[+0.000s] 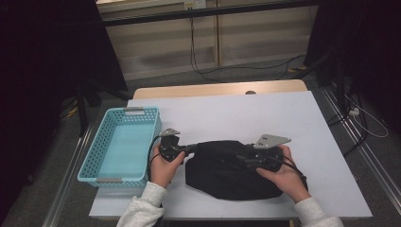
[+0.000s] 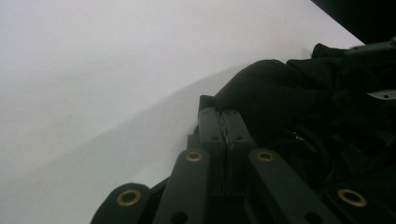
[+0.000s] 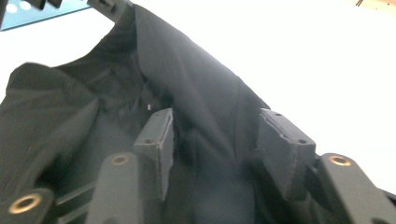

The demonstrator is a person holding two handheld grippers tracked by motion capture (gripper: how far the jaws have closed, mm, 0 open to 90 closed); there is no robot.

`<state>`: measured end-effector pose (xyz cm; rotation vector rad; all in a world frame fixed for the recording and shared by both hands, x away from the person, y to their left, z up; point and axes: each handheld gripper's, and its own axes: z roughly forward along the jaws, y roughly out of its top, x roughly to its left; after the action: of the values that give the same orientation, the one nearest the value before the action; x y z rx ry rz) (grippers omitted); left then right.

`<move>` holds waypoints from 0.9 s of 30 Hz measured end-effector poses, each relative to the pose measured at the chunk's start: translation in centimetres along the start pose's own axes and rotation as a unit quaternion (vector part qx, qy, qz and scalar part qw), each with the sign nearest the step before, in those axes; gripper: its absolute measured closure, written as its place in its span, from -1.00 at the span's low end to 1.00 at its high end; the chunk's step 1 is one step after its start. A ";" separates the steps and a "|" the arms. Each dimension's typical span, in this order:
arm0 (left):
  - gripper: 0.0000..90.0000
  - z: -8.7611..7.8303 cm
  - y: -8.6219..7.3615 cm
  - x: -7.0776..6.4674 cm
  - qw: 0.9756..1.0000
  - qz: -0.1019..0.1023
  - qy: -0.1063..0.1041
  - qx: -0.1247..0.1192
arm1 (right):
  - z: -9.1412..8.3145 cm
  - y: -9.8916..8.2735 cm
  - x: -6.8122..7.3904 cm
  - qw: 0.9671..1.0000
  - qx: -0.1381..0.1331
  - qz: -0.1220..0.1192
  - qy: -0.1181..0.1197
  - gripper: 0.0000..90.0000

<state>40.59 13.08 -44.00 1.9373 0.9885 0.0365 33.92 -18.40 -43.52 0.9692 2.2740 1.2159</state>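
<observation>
A crumpled black cloth (image 1: 227, 172) lies on the white table (image 1: 236, 113) near its front edge. My left gripper (image 1: 191, 149) lies level at the cloth's left end. In the left gripper view its jaws (image 2: 224, 114) are pressed together, with an edge of the black cloth (image 2: 280, 93) pinched at their tips. My right gripper (image 1: 243, 158) rests over the cloth's right part and points left. In the right gripper view its jaws (image 3: 215, 119) stand apart. A raised fold of the cloth (image 3: 196, 93) runs between them, and the pads do not press on it.
A light blue plastic basket (image 1: 90, 156) with nothing in it stands at the table's left edge, close to my left hand. Its corner (image 3: 28, 14) shows in the right gripper view. White tabletop stretches behind and right of the cloth. Cables lie on the floor beyond.
</observation>
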 end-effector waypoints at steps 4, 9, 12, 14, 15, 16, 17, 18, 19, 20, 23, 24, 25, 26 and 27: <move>0.98 0.1 0.0 -0.3 1.000 0.000 -0.008 0.000 | 2.3 1.5 0.9 0.999 0.033 -0.026 0.013 -0.03; 0.98 0.0 0.0 -0.5 1.000 0.002 -0.013 0.003 | 5.2 2.1 1.5 0.996 0.083 -0.042 0.016 0.35; 0.93 0.0 -0.1 -0.6 1.000 0.007 -0.013 0.004 | 5.7 2.2 0.9 0.996 0.080 -0.031 0.006 0.88; 0.79 0.0 -0.1 -0.8 1.000 0.015 -0.006 0.005 | 5.1 2.5 -0.1 0.999 0.049 0.014 -0.004 0.93; 0.68 0.0 -0.1 -0.8 1.000 0.023 -0.001 0.007 | 4.5 2.6 -0.7 0.999 0.037 0.034 -0.010 0.94; 0.56 0.0 -0.1 -0.9 1.000 0.027 0.002 0.009 | 3.9 2.6 -1.2 0.998 0.029 0.046 -0.017 0.94; 0.40 0.0 -0.1 -1.0 0.999 0.031 0.005 0.011 | 3.3 2.6 -1.7 0.998 0.024 0.053 -0.025 0.94; 0.29 0.1 -0.2 -1.0 0.999 0.034 0.009 0.013 | 2.7 2.5 -2.3 0.997 0.019 0.062 -0.031 0.95; 0.16 0.2 -0.2 -1.1 0.999 0.036 0.012 0.014 | 2.1 2.5 -2.8 0.996 0.013 0.073 -0.040 0.95; 0.08 0.3 -0.3 -1.2 0.999 0.037 0.014 0.019 | 1.5 2.4 -3.3 0.995 0.009 0.082 -0.050 0.95; -0.08 0.7 -0.4 -1.8 0.999 0.034 0.002 0.030 | -0.1 1.9 -4.9 0.991 -0.010 0.111 -0.072 0.95; -0.13 0.8 -0.5 -2.0 0.999 0.035 -0.002 0.036 | -0.6 1.7 -5.3 0.990 -0.014 0.118 -0.080 0.95; -0.16 0.9 -0.5 -2.3 0.999 0.035 -0.006 0.040 | -1.0 1.5 -5.8 0.988 -0.018 0.127 -0.089 0.95; -0.18 1.0 -0.6 -2.5 0.998 0.035 -0.013 0.041 | -1.5 1.3 -6.2 0.986 -0.024 0.133 -0.099 0.96; -0.20 1.0 -0.6 -2.8 0.998 0.038 -0.017 0.043 | -1.8 1.1 -6.6 0.984 -0.027 0.138 -0.106 0.96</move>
<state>38.78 10.69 -44.02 2.0465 0.9072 0.0046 37.73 -23.78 -41.56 1.3589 1.9810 1.2086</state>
